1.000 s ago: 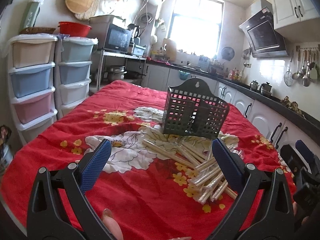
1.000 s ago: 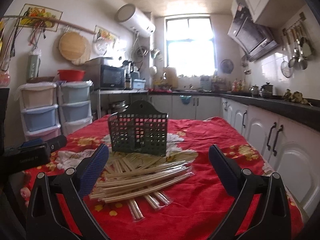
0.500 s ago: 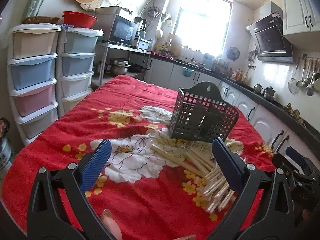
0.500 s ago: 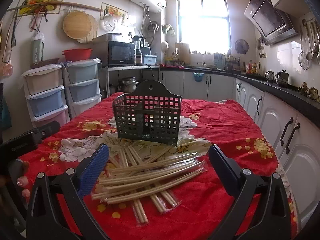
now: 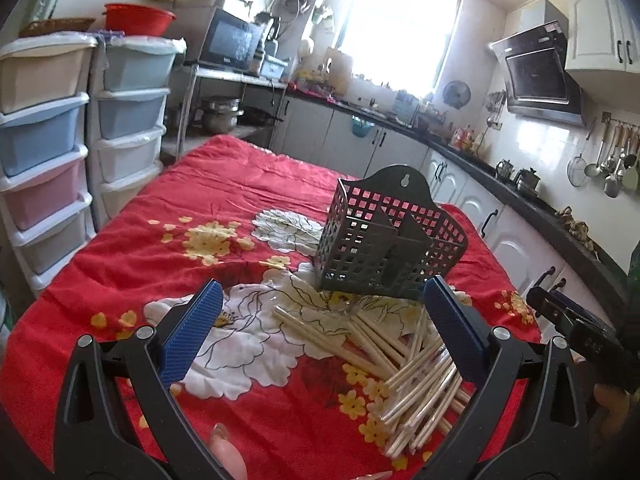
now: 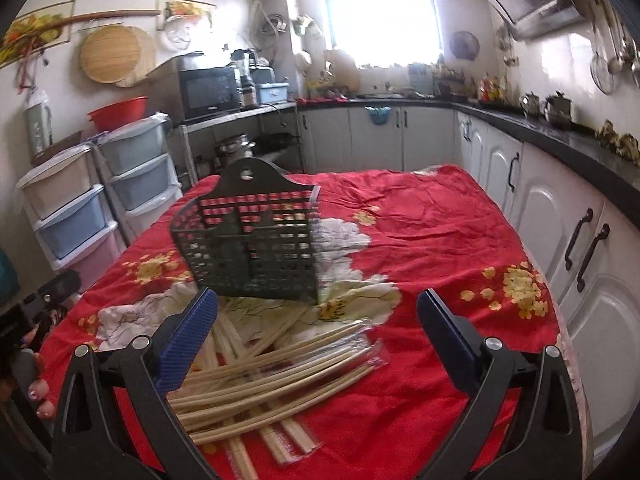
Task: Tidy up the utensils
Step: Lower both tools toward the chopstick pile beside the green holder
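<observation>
A dark green perforated utensil basket with inner dividers stands upright on the red flowered tablecloth. In front of it lies a loose heap of pale wrapped chopsticks, several of them crossing. My left gripper hangs open above the cloth, left of the heap, with nothing between its blue pads. My right gripper is open too, held over the near side of the heap, empty. The right gripper's body shows at the right edge of the left wrist view.
Stacked plastic drawers stand to the left of the table. White cabinets under a dark counter run along the right. A person's fingers show at the left edge. The cloth's right half lies bare.
Both grippers have risen and tilted down, so the table, basket and chopsticks sit lower and closer in view. Both stayed open. Nothing on the table has moved.
</observation>
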Demonstrator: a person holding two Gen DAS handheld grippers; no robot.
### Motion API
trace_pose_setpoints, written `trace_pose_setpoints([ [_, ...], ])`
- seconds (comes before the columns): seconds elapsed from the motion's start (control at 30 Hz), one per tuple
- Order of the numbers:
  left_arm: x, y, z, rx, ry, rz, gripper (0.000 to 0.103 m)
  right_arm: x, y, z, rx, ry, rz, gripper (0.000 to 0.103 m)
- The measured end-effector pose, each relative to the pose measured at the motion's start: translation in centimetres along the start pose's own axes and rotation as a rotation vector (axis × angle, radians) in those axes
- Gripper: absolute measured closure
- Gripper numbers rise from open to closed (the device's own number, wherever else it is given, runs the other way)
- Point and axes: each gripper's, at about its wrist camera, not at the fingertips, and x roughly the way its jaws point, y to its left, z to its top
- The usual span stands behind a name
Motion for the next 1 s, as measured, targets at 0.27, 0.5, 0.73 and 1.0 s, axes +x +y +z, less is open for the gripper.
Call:
trace_pose_setpoints([
  [0.27,4.9,0.4,0.5,-0.034,0.139,-0.031,0.01,2.8,-4.7,0.2,0.077,0.116,-0.011,0.036],
  [0.5,8.4,1.8,-1.2,-0.096,0.268,-0.027,0.034,5.4,-7.5,-1.3,0.112,0.241,0.018,0.06],
  [0.73,10.1,3.3,-2.1,-0.165,0.333,-0.041,0.042,7.9,-7.8,-3.8,0.118,0.35,0.09,0.067],
  [1.0,11.6,4.2,-2.9,-0.208,0.39,-0.04,0.043,9.7,-7.6,-4.7,0.138,0.398,0.152,0.074],
])
